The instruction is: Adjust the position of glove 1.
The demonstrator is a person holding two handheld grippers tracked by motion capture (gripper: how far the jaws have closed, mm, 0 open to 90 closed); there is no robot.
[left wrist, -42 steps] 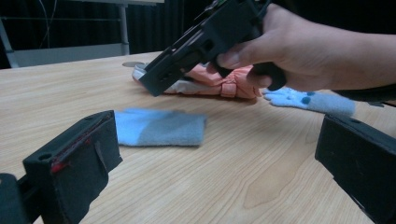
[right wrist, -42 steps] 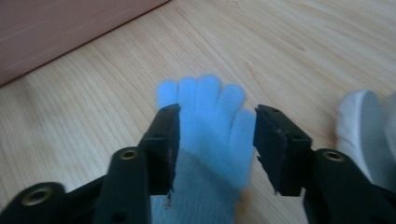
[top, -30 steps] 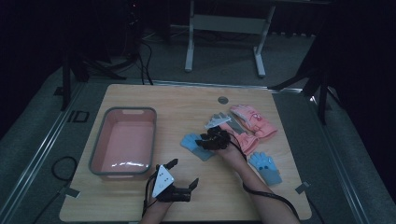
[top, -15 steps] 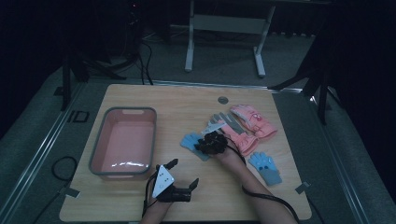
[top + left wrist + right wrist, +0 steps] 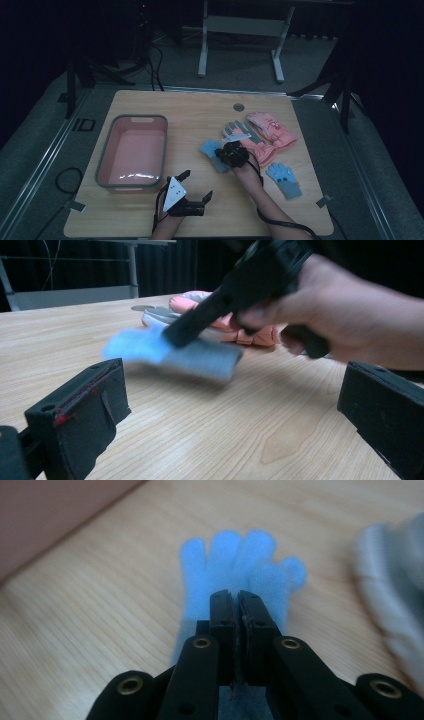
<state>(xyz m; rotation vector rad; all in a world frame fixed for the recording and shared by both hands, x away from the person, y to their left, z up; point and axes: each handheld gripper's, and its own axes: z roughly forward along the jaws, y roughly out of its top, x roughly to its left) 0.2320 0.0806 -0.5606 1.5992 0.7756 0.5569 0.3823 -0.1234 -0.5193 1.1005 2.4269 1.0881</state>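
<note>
A small blue glove (image 5: 211, 151) lies fingers-out at mid table, and my right gripper (image 5: 231, 153) is shut on its cuff end. Its jaws have just been closing with the glove between them. In the right gripper view the two jaws meet at the right gripper (image 5: 239, 598) tip over the glove (image 5: 235, 560). From the left gripper view the glove (image 5: 150, 347) looks blurred and slightly raised under the right gripper (image 5: 200, 320). My left gripper (image 5: 196, 185) rests open near the front edge, nothing between the jaws (image 5: 227, 395).
A pink bin (image 5: 137, 118) with a grey rim stands at the left. Pink gloves (image 5: 272, 129) and a grey glove (image 5: 234, 131) lie behind the right hand. A second blue glove (image 5: 285, 179) lies at the right. A metal disc (image 5: 238, 106) is set in the far tabletop.
The right gripper has come down slightly toward the front onto the blue glove's cuff and closed on it. The left gripper has stayed still.
</note>
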